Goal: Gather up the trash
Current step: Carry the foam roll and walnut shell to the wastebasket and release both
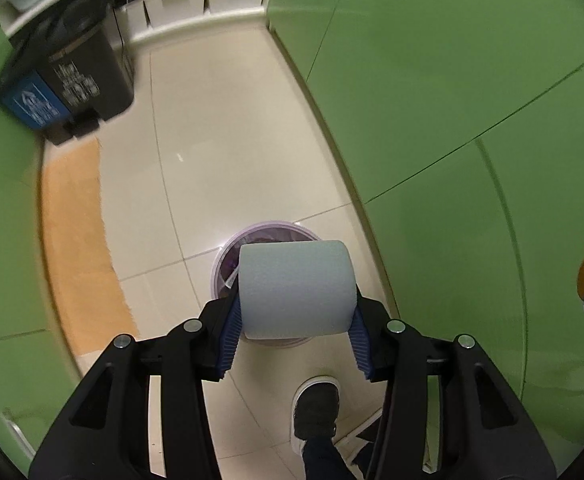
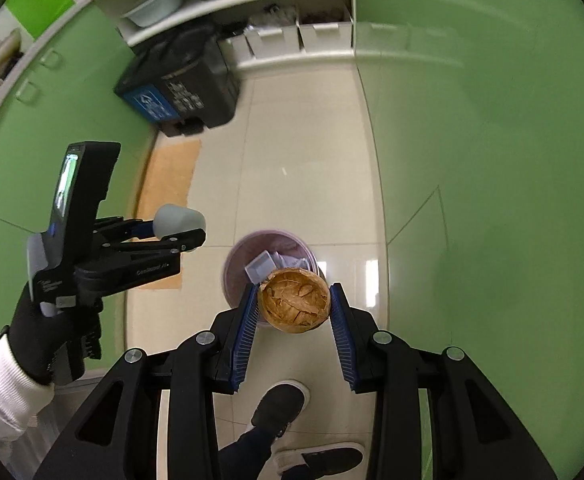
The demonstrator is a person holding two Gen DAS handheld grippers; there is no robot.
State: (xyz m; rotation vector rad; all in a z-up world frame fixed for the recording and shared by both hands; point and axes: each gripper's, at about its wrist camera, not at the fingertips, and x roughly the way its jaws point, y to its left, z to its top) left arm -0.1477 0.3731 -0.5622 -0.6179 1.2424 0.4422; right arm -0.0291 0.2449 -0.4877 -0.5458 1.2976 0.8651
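My left gripper is shut on a pale grey-blue foam cylinder and holds it above a small lilac trash bin on the floor. The cylinder hides most of the bin's opening. My right gripper is shut on a crumpled brown paper ball above the same bin, which holds white scraps. The left gripper with its cylinder also shows at the left of the right wrist view.
A black pedal bin with a blue label stands at the far left by an orange mat. Green cabinet doors line both sides of the tiled floor. White storage boxes sit on a low shelf. The person's shoes are below.
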